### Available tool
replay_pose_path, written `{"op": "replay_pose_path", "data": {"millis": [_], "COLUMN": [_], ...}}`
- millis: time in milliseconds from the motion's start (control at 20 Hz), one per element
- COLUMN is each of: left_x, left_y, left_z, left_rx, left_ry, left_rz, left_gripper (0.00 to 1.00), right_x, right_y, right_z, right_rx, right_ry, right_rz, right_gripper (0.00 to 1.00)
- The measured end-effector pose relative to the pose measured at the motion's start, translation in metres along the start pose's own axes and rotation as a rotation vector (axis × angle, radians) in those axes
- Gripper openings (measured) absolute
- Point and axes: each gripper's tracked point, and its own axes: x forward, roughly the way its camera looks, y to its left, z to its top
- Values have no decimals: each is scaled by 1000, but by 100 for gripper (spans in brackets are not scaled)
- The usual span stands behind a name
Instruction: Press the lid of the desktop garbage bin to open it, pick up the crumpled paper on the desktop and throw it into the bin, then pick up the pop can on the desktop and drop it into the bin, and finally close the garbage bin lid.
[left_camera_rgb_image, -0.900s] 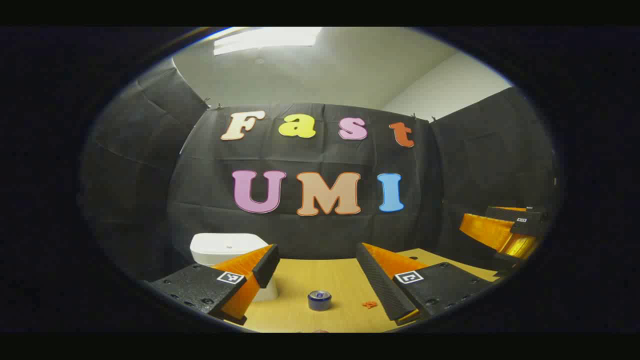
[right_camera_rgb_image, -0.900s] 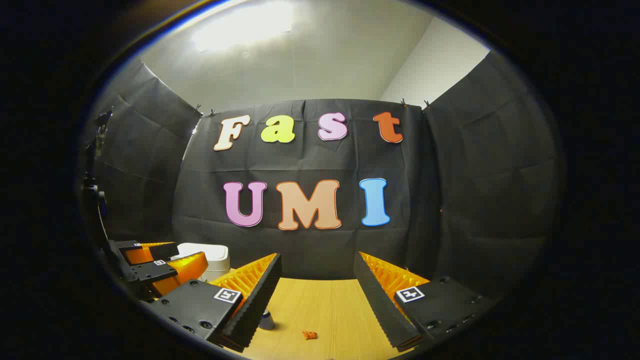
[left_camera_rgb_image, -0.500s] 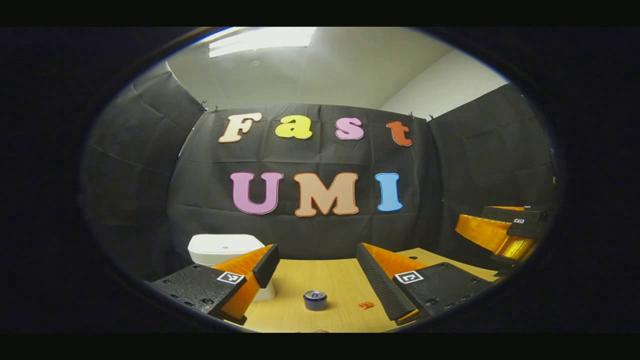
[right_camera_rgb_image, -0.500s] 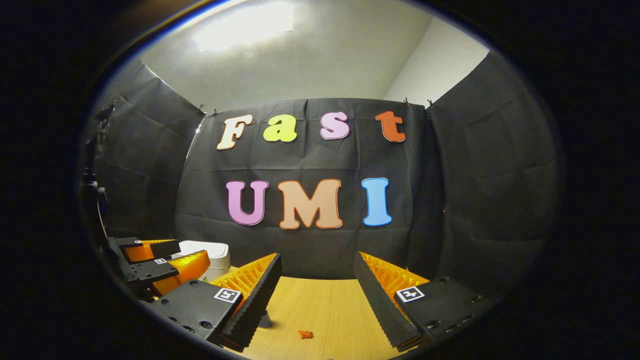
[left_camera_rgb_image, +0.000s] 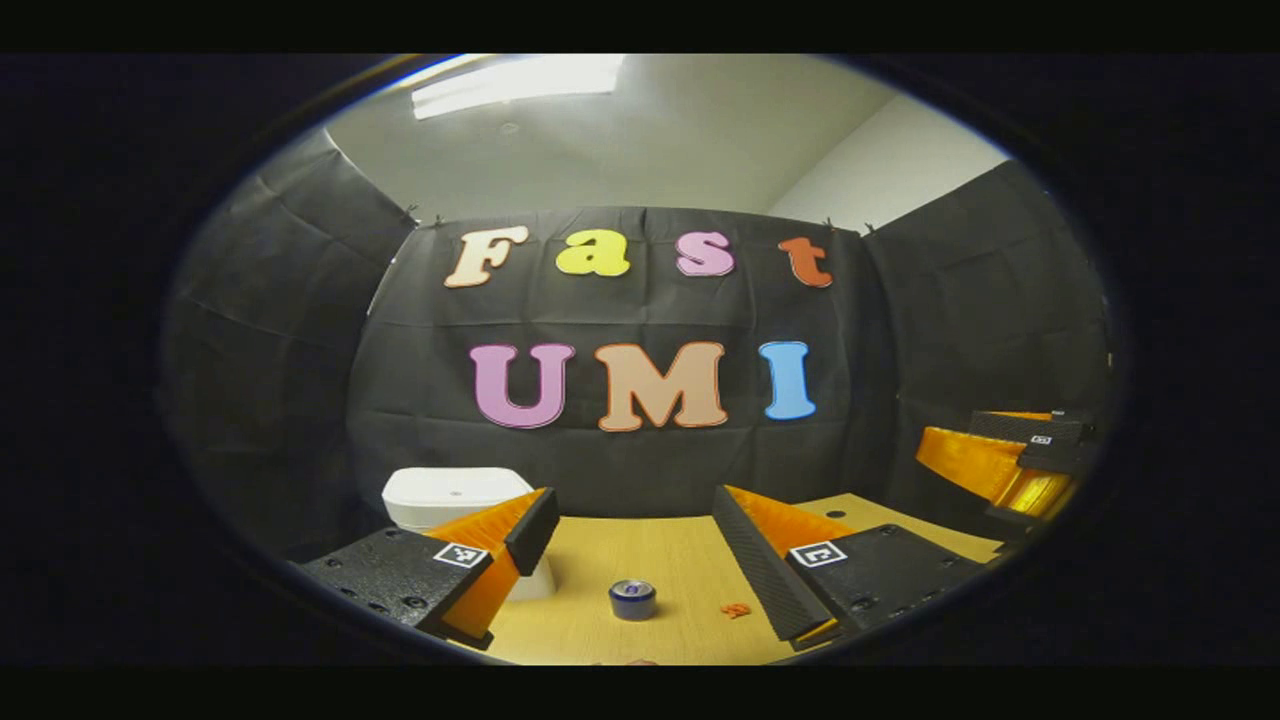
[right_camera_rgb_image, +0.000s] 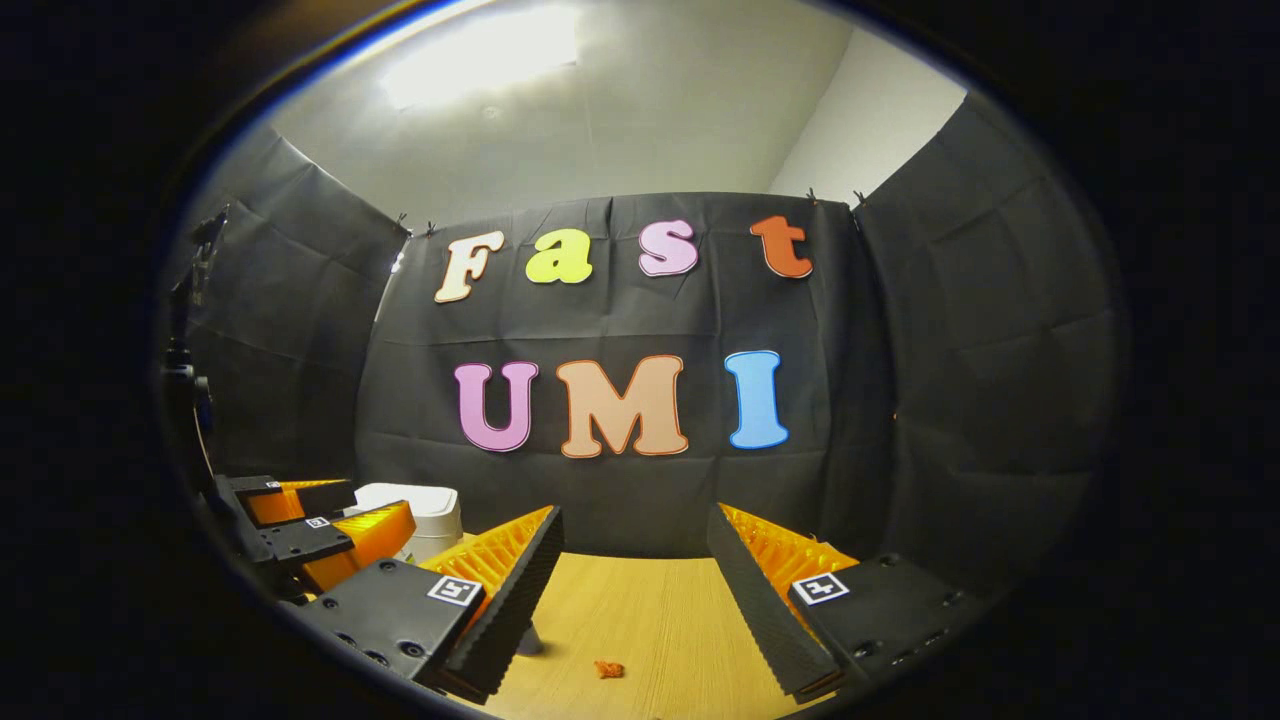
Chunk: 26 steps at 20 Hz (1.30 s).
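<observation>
Both tongs, left (left_camera_rgb_image: 632, 545) and right (right_camera_rgb_image: 632, 585), are wide apart, holding nothing. The can (left_camera_rgb_image: 632, 599) stands between the left tongs' tips.

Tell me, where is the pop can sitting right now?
In the left gripper view the pop can stands upright on the wooden table, right of the white bin and left of a small orange scrap.

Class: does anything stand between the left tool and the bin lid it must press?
Nothing visible does. The left tool is open and empty; the white bin, lid shut, stands ahead beside its left finger. The can stands apart on the desktop.
</observation>
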Motion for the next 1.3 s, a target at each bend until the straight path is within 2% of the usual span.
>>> {"op": "replay_pose_path", "data": {"millis": [300,650,850,1300], "left_x": [2,1,1,2], "left_y": [0,13,20,19], "left_z": [-2,-1,-1,-5], "left_rx": [15,30,28,25], "left_ry": [1,-9,-6,7], "left_rz": [20,53,80,113], "left_gripper": [93,93,93,93], "right_x": [6,19,24,26], "right_y": [-3,-10,-14,-14], "right_z": [-9,-16,-11,-14], "right_rx": [50,94,85,46], "right_ry": [4,27,15,33], "right_rz": [18,1,-7,37], "right_gripper": [96,95,96,96]}}
